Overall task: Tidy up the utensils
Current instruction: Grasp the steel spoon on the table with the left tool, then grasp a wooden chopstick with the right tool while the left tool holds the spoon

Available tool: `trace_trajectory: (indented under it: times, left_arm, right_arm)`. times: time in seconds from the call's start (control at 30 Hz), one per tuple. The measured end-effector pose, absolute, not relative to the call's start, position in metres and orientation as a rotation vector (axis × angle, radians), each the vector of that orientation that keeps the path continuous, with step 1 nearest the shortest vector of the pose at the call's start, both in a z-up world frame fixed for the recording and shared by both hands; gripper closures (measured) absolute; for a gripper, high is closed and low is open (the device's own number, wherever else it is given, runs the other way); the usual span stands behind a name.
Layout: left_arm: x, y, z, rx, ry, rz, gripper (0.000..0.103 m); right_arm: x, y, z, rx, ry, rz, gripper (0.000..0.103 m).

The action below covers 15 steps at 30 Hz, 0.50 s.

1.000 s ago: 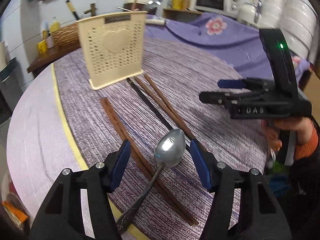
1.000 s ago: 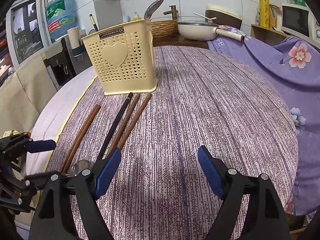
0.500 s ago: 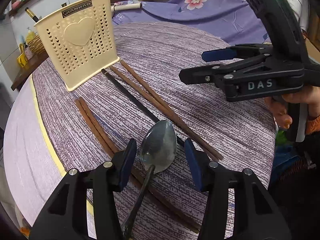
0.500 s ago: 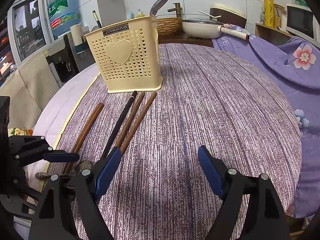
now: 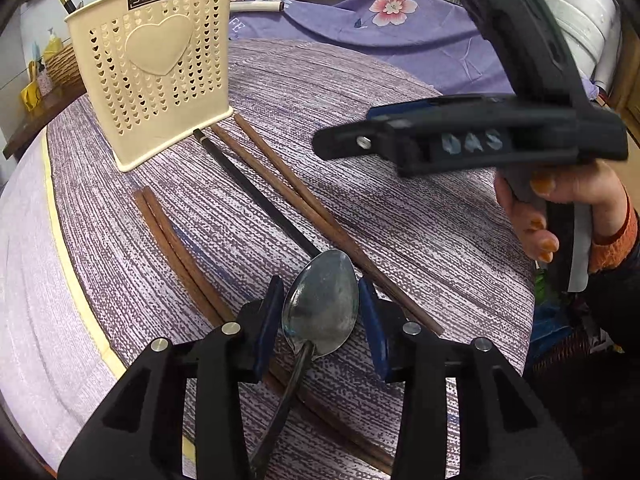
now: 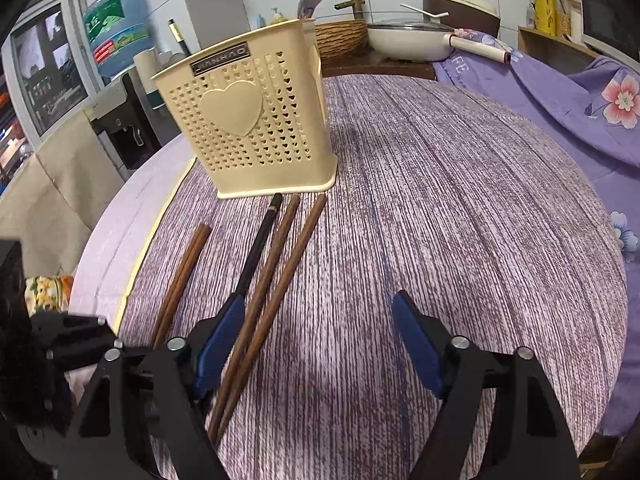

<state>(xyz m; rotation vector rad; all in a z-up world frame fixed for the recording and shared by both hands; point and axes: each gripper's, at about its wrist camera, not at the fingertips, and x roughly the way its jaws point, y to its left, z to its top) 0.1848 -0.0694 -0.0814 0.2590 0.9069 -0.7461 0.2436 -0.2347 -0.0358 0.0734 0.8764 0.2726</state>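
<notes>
Left hand-held gripper (image 5: 320, 320): jaws have just been closing; spoon (image 5: 322, 304) bowl sits between the blue pads (image 5: 267, 320), both right at its edges, contact not clear. Spoon handle runs back under the gripper, lying on the table (image 5: 420, 208) across the chopsticks (image 5: 288, 184).

Right hand-held gripper (image 6: 316, 346): jaws spread, also just narrowed, nothing pinched; ends of two brown chopsticks lie just inside its left pad.

Holder (image 6: 248, 116) stands upright at the chopsticks' far ends.

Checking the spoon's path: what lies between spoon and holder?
Left wrist view: the black chopstick and two brown chopsticks lie between spoon and holder.
</notes>
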Motion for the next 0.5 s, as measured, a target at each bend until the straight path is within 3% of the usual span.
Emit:
trace_trajectory:
  times: [0.27, 0.5]
  left_arm:
    - [0.186, -0.061, -0.066, 0.172, 0.836, -0.679, 0.064]
    - [0.190, -0.052, -0.056, 0.142, 0.795, -0.624, 0.064]
  right_arm:
    - [0.293, -0.217, -0.048, 0.078, 0.945, 0.188, 0.068]
    - [0.316, -0.203, -0.055, 0.091, 0.993, 0.140, 0.072]
